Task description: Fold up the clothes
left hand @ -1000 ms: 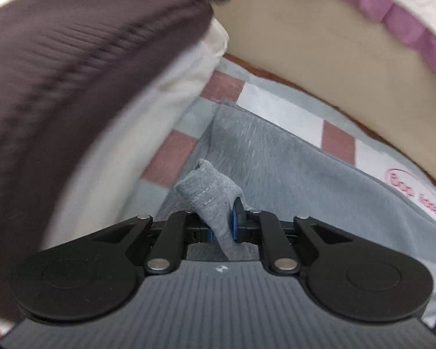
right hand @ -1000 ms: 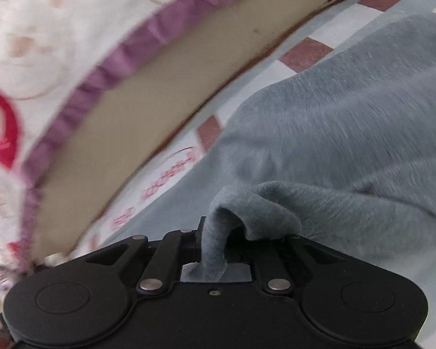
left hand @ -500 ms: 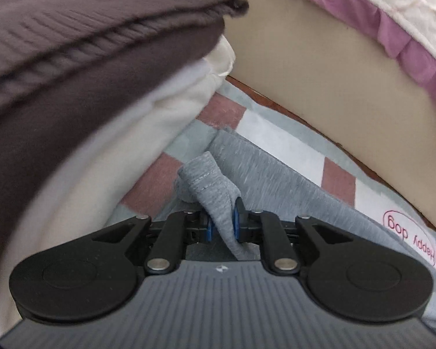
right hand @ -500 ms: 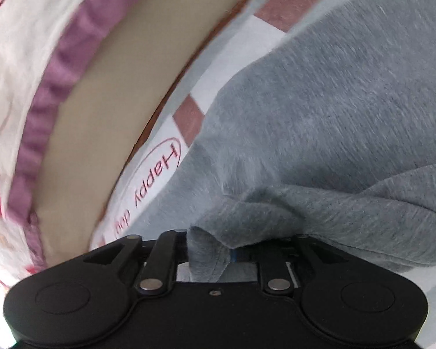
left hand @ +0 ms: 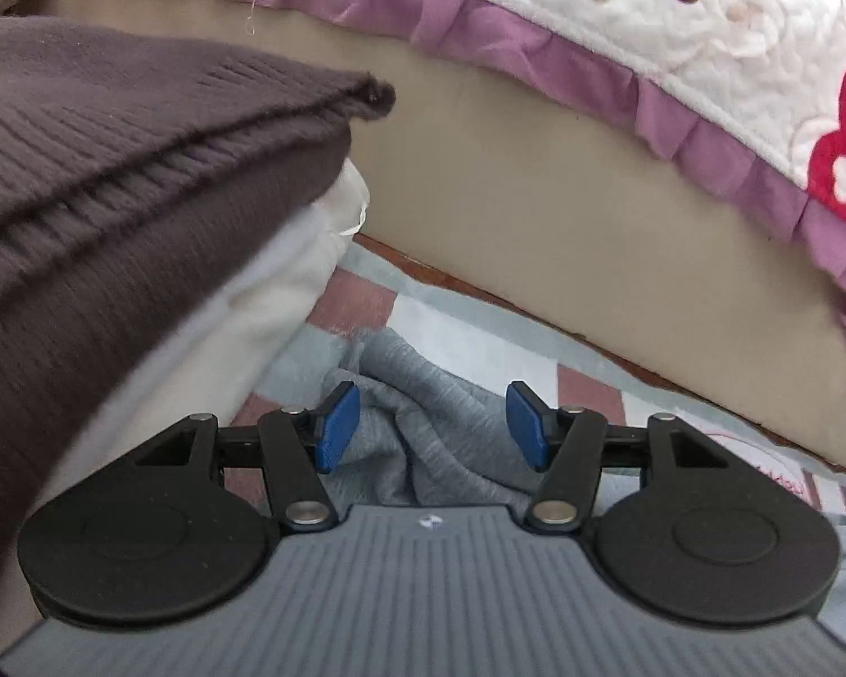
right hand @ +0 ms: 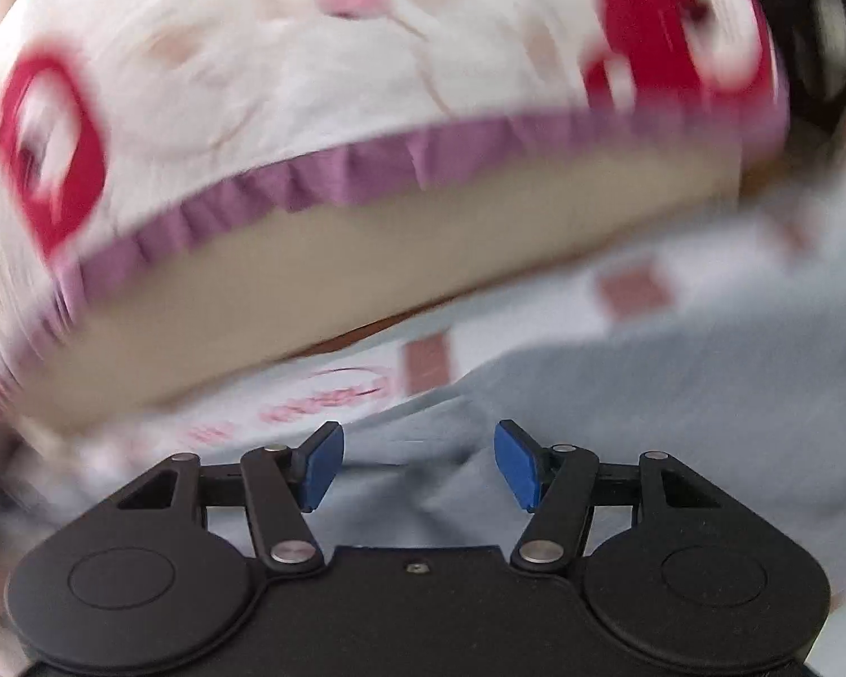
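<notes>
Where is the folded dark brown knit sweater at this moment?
Left wrist view, upper left: the brown sweater lies on top of a white folded garment, beside the grey garment that sits on the checked mat below the bed's beige side.

The left gripper [left hand: 433,427] has a grey ribbed body bearing a small white mark, two round black discs, black link arms with silver rivets, and blue pads [left hand: 338,426]. The right gripper [right hand: 418,465] is alike, but its body is plain black with one small central screw.
</notes>
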{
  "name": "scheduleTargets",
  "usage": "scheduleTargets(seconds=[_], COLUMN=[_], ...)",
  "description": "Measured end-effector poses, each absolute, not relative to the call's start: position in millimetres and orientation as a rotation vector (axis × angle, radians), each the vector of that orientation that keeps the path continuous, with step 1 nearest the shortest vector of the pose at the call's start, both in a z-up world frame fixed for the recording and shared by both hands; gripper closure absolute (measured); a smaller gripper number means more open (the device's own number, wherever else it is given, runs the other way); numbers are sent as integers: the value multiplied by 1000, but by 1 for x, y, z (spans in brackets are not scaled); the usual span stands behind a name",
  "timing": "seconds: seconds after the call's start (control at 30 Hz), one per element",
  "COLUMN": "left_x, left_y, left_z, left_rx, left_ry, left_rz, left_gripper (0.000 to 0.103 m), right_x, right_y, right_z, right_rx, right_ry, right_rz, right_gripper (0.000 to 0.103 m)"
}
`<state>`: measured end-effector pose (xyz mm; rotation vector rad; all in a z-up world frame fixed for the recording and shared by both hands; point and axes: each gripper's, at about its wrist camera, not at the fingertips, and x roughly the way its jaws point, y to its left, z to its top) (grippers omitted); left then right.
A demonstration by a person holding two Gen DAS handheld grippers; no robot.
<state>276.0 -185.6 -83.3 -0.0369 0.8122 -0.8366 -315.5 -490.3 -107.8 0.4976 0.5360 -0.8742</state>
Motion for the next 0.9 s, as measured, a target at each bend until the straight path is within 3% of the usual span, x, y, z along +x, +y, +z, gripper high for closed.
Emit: scheduleTargets(seconds=[0.1,0.2,0.5,0.57,0.63,0.7,0.9], left_x=[272,267,274,276,273,265,264], left_y=[-184,-177,-173,-172,-172,-167,-169], left_z=[-88,-84,-80,-82,-84,-80,-77], left_rx=[11,5,-44,-48,-30,-61,-81], left_ry=[814,789,839,839,806,705,678], left_rz=[-846,-882,-891,-883,-863,-819,-858], left_gripper=[46,46,43,43,43,43,43], right_x=[-295,-279,-254,-254,-252,-251,-248], right_y=[-471,-470,-519,-521,-521,-520,-522], right_z=[-119,-139,-166,-164,-162,-159,-127], right_rx=[192,67,155,175,193,163,152], right_ry=[731,847,793,732,695,689,613], right_rz=[-907,-927,-987,-950,-921,-940,-1038], right_gripper=[39,39,35,50,73,82,84])
